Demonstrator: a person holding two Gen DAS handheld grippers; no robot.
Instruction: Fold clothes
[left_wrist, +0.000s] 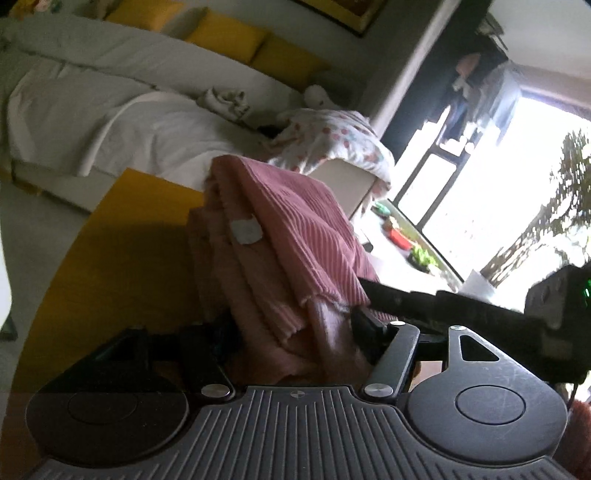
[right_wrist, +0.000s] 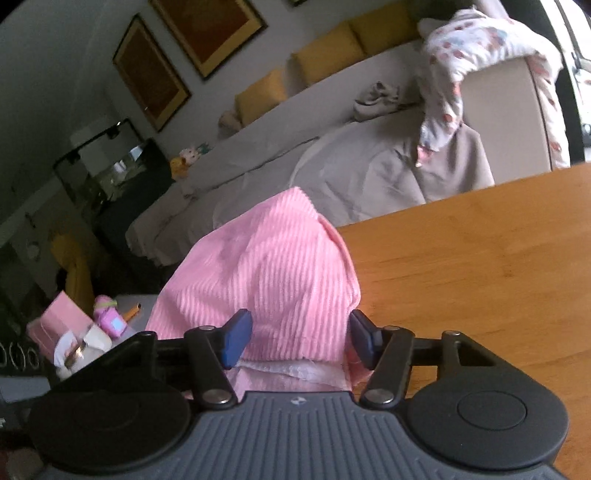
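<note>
Here both tilted grippers, left gripper (left_wrist: 295, 328) and right gripper (right_wrist: 299, 341), clasp the bunched pink garment (right_wrist: 266, 266).

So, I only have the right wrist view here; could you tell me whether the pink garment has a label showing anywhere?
Observer: Yes, the left wrist view shows a white label on the pink garment.
Operator: Thank you; where is the left hand-held gripper?
Observer: It has the garment's bunched folds between its fingers; its grip is unclear.
Operator: Anything beyond the garment?
Observer: Colourful toys on the floor by a bright window.
</note>
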